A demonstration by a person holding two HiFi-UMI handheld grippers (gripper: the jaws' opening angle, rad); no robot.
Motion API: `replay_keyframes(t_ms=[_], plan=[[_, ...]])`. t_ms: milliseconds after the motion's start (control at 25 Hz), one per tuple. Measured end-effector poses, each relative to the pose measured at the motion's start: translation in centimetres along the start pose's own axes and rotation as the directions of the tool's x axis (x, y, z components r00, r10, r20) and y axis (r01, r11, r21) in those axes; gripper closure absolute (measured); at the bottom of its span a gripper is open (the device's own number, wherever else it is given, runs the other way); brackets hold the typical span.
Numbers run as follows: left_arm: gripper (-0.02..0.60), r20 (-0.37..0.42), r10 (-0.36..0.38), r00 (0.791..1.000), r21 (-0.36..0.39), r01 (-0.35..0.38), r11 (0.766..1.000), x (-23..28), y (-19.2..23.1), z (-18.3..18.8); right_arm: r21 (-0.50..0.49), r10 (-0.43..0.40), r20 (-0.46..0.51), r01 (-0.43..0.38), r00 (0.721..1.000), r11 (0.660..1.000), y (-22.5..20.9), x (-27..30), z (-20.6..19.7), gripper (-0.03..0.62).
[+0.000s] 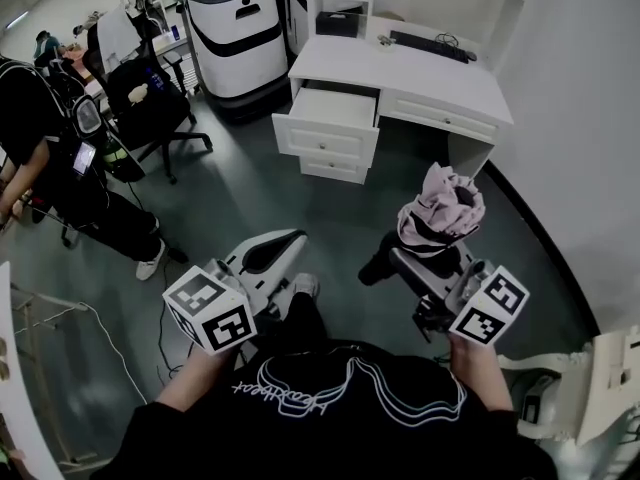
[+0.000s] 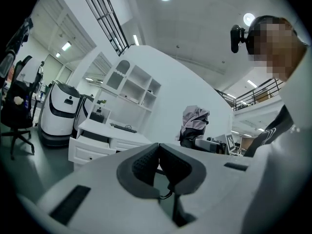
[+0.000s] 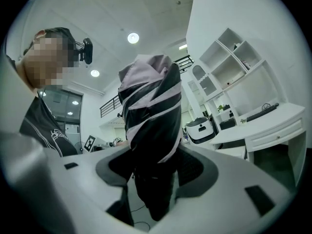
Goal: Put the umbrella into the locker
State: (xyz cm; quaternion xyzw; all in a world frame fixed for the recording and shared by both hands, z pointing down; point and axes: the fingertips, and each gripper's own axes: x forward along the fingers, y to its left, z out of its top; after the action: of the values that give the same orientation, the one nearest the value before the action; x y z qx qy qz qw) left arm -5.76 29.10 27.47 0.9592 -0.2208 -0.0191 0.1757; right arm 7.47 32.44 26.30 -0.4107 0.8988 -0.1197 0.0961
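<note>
A folded pink-and-black umbrella [image 1: 440, 213] stands upright between the jaws of my right gripper [image 1: 418, 256], which is shut on its lower part. In the right gripper view the umbrella [image 3: 151, 121] fills the middle, pressed by both pads of the right gripper [image 3: 156, 172]. My left gripper [image 1: 288, 240] is held level beside it, shut with nothing in it. In the left gripper view the jaws of the left gripper [image 2: 158, 155] touch, and the umbrella [image 2: 195, 123] shows off to the right. A white desk [image 1: 400, 68] ahead has its top drawer [image 1: 330, 118] pulled open.
A white robot base [image 1: 235, 33] stands at the back left, with a black office chair [image 1: 150, 108] beside it. A person in black [image 1: 60, 168] stands at the left. A white wall [image 1: 590, 168] runs along the right, and white furniture [image 1: 600, 378] sits at the lower right.
</note>
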Motion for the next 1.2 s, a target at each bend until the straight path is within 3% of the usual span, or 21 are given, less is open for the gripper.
replay_keyframes(t_ms=[480,920,1200], plan=[[0.575,-0.022,-0.035,0.999,-0.083,0.033,0.996,7.9,16.2,4.5,0.085,-0.018,-0.043,0.022,0.999,0.996,-10.8,13.5,0.5,0.352],[0.575,-0.113,-0.057,0.992,-0.133,0.042,0.99,16.7,32.0,8.0,0.157,-0.082,-0.051,0.089,0.995,0.984,-22.6,25.5,1.8,0.352],[0.575,-0.142,-0.083,0.986,-0.128,0.065,0.99,20.0,37.5,8.9,0.138,-0.15,-0.037,0.154,0.988,0.978,-26.9,29.3,2.4,0.352]])
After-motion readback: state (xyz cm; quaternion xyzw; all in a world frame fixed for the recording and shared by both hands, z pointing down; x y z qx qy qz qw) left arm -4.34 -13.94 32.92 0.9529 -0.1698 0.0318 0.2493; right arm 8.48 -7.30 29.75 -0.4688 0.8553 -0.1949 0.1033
